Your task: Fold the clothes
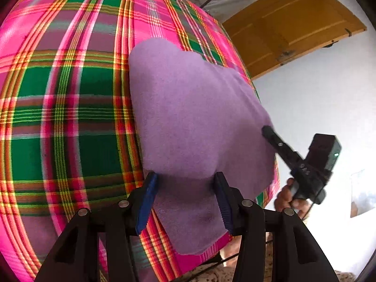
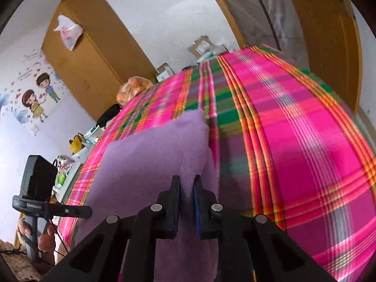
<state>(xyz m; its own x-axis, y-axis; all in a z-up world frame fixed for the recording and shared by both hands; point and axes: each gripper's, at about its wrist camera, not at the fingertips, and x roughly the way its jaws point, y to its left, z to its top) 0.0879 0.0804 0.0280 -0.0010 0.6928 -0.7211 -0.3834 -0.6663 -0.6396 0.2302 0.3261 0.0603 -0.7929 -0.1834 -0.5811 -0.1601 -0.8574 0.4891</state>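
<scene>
A lilac fleece cloth lies on a table covered with a pink and green plaid cloth. My left gripper is open, its blue-padded fingers apart with the near part of the lilac cloth lying between them. In the left wrist view my right gripper touches the lilac cloth's right edge. In the right wrist view my right gripper is shut on a fold of the lilac cloth. My left gripper shows at the left there, by the cloth's edge.
The plaid table drops off at the right near a wooden door. A wooden wardrobe, boxes and clutter stand beyond the table's far and left edges. White wall sits behind.
</scene>
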